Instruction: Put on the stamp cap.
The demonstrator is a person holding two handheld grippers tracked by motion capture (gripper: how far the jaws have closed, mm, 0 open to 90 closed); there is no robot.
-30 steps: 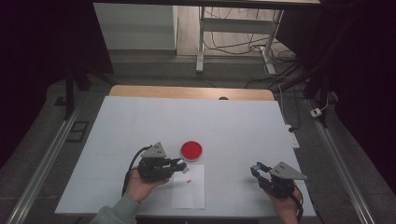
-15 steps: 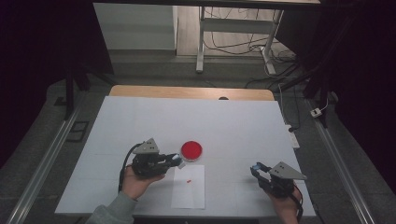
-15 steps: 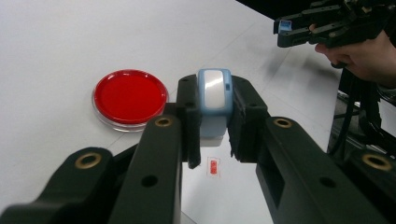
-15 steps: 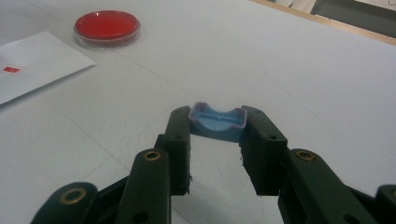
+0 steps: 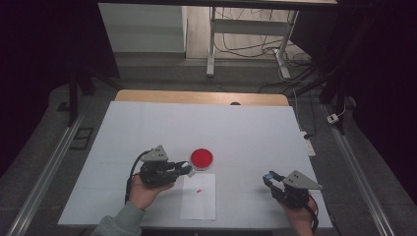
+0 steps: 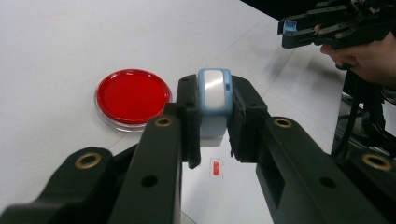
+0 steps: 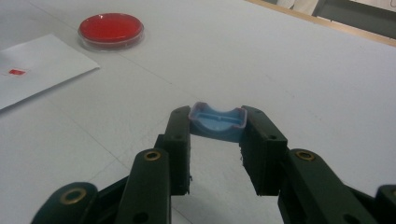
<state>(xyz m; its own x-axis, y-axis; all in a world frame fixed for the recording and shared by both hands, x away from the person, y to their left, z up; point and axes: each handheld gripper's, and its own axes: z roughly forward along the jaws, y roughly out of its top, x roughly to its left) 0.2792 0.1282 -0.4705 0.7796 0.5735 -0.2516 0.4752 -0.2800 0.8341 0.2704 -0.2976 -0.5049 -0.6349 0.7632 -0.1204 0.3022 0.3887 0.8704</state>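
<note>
In the claw views, left claw clamps a blue-white block, right claw a blue cap.

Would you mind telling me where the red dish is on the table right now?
In the high view, the red dish sits on the white table, left of centre, just beyond the sheet of paper and right beside the left gripper.

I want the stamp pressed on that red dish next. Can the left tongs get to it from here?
Probably yes: the left tongs, shut on the blue stamp, sit right beside the red dish, with bare table between.
</note>
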